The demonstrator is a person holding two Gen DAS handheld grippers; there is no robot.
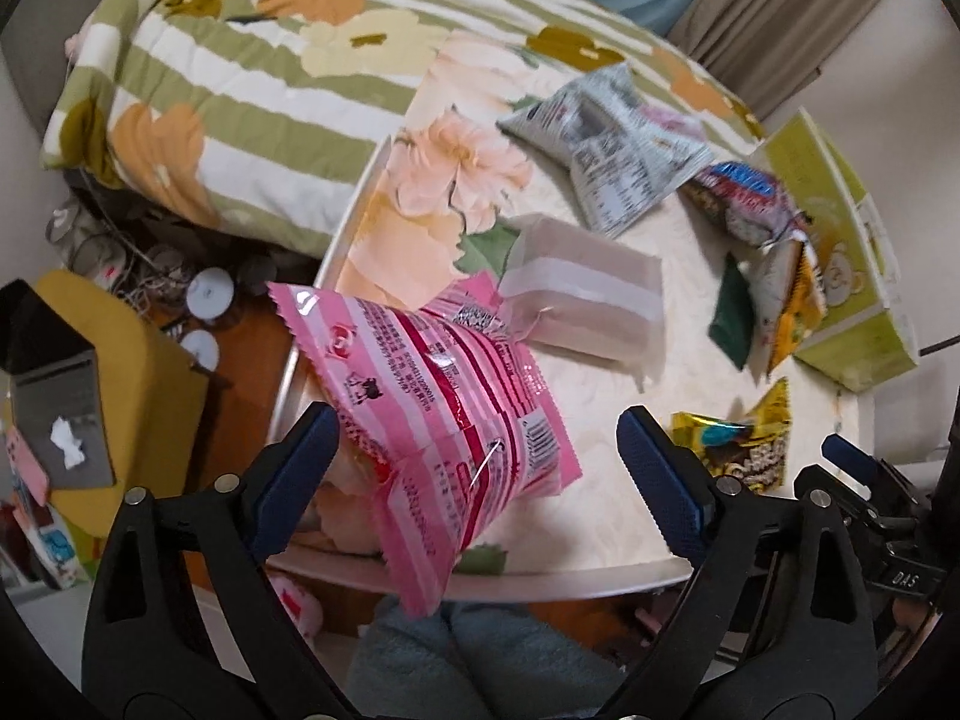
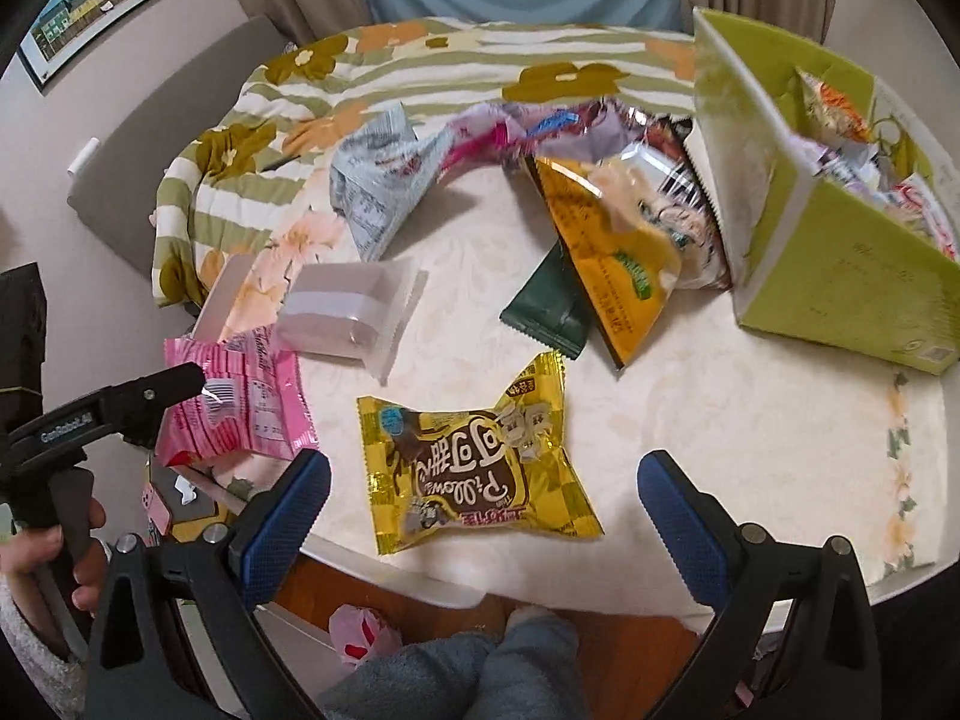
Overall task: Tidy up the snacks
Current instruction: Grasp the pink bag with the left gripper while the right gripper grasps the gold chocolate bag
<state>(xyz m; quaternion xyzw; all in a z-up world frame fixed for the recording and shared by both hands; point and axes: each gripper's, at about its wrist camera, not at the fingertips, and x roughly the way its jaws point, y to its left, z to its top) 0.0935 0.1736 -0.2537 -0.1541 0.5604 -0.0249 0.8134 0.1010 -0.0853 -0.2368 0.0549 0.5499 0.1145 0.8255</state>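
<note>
My left gripper (image 1: 480, 468) is open, its fingers on either side of a pink striped snack bag (image 1: 444, 402) lying on the near left of the white table (image 1: 600, 312); the bag also shows in the right wrist view (image 2: 240, 408). My right gripper (image 2: 480, 510) is open over a yellow Pillows snack bag (image 2: 474, 456), which also shows in the left wrist view (image 1: 744, 444). A green box (image 2: 840, 228) with snacks inside stands at the right, also visible in the left wrist view (image 1: 840, 252).
A translucent pale packet (image 2: 348, 312), a grey-blue bag (image 2: 372, 192), a dark green packet (image 2: 546, 312), an orange bag (image 2: 606, 252) and crumpled wrappers (image 2: 540, 126) lie on the table. A striped floral quilt (image 1: 240, 90) is behind. My slippered feet (image 2: 480, 660) are under the table edge.
</note>
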